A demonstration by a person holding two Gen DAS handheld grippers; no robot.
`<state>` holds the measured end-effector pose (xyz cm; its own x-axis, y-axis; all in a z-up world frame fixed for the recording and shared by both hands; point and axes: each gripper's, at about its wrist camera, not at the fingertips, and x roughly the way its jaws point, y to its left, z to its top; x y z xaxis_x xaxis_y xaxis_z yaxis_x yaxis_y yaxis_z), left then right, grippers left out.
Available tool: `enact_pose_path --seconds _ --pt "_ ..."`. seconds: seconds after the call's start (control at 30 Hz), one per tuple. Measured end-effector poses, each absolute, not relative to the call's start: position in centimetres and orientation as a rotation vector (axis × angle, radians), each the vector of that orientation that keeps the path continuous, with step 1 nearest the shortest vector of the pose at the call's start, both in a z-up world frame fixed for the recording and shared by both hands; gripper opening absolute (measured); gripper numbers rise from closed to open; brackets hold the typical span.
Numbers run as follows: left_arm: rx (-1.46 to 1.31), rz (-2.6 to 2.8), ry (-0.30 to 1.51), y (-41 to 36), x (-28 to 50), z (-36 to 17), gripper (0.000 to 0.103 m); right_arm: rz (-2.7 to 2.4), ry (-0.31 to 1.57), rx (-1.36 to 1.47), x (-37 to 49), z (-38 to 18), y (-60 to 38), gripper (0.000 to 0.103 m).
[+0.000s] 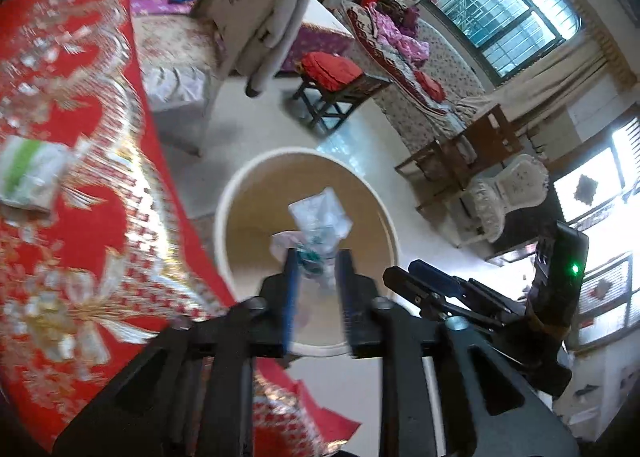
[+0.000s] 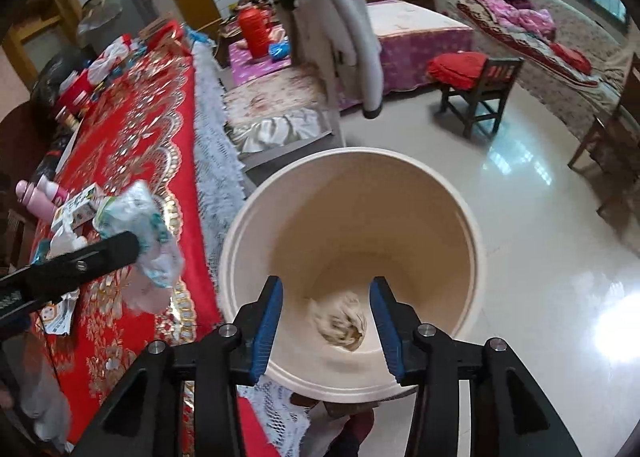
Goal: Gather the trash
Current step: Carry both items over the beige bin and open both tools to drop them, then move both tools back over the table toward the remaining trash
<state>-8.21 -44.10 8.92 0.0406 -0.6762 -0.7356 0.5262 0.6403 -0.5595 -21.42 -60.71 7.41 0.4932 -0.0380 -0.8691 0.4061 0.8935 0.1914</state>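
Pinching a crumpled plastic wrapper (image 1: pixel 320 225) between its fingers, the left gripper (image 1: pixel 319 269) was positioned over the open cream bucket (image 2: pixel 468 217) standing on the floor beside the red tablecloth (image 2: pixel 132 137). The right gripper (image 2: pixel 326 331) was spread, gripping nothing, above the bucket. A crumpled paper ball (image 2: pixel 340 323) lay inside the bucket.

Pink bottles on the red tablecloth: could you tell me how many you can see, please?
2, lying side by side at the table's left edge in the right wrist view: one nearer the edge, one beside it. Others may be hidden among the clutter.
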Motion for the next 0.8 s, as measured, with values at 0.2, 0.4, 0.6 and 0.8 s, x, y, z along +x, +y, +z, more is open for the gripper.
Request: enact_pose_path --seconds 0.2,0.4,0.6,0.8 --pt "-0.172 -0.905 1.257 -44.4 -8.5 8.6 0.046 -0.283 1.021 0.393 -22.6 7.7 -60.9 0.052" --pt "-0.107 -0.820 1.203 -42.6 -8.6 9.7 0.046 -0.263 1.006 0.385 -22.3 8.1 -59.9 0.053" --pt "-0.066 -0.702 1.130 -40.0 -8.8 9.9 0.046 -0.230 0.997 0.356 -21.2 8.6 -58.0 0.054" --pt "-0.064 -0.621 1.097 -36.2 -8.4 10.2 0.046 -0.187 0.994 0.328 -19.9 9.0 -55.6 0.056"
